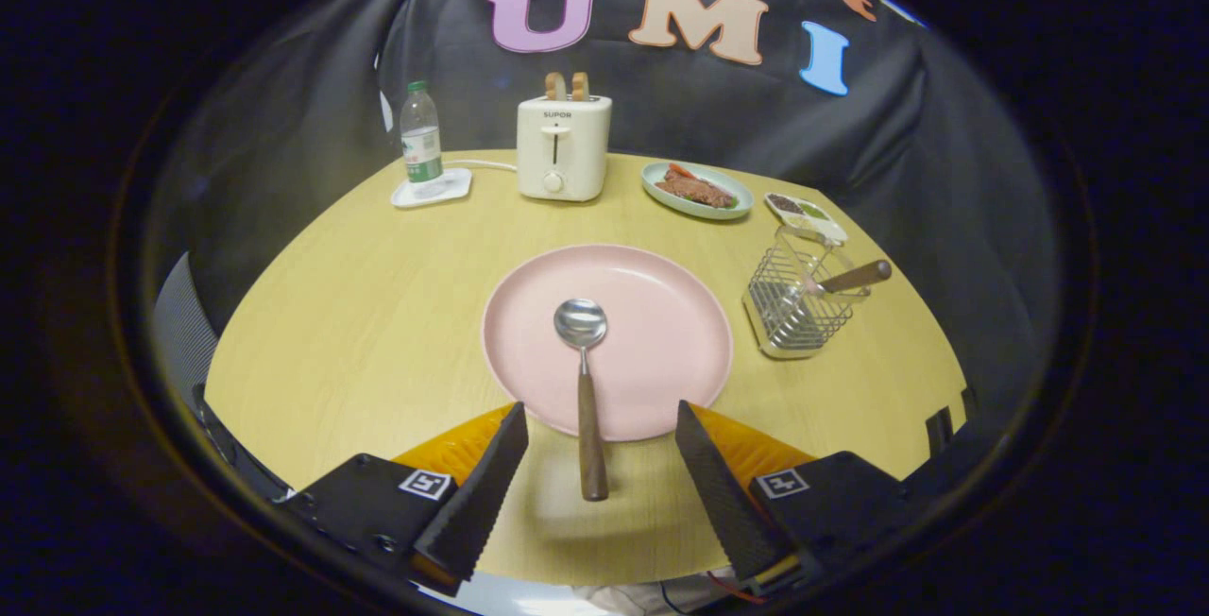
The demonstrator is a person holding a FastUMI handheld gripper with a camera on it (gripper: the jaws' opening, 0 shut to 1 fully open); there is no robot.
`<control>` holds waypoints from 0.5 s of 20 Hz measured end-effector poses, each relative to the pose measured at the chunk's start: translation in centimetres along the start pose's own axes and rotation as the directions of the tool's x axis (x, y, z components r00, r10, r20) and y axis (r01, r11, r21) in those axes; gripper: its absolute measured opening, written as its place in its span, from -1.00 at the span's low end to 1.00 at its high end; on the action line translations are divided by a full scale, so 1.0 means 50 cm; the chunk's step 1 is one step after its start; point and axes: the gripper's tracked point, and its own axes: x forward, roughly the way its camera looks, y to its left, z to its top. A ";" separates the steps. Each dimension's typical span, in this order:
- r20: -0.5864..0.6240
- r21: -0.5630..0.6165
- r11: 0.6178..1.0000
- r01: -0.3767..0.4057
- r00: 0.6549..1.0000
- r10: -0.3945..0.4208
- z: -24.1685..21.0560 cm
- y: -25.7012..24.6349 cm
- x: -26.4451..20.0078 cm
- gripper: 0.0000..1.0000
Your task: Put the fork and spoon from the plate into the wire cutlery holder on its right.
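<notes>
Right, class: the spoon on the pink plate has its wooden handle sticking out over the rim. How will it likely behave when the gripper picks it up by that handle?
The spoon looks rigid, so it shouldn't flex. Its metal bowl may weigh that end down, tilting it. Its handle lies between the open gripper fingers, raised on the plate rim, so it may pivot if nudged.

The plate point(652, 314) was pale pink on a light wood-grain yellow surface point(359, 314). The spoon point(586, 380) had a shiny silver bowl and dark brown handle. The holder point(798, 299) was silver wire mesh. The gripper point(603, 436) had black ribbed fingers point(486, 493), spread wide, over orange. The toaster point(563, 145) was cream.
</notes>
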 end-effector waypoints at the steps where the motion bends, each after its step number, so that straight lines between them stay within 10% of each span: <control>1: 0.007 0.006 1.000 -0.008 1.000 0.008 -0.007 0.005 0.003 0.90; 10: -0.017 0.019 1.000 0.003 1.000 -0.003 -0.043 0.010 0.017 -0.09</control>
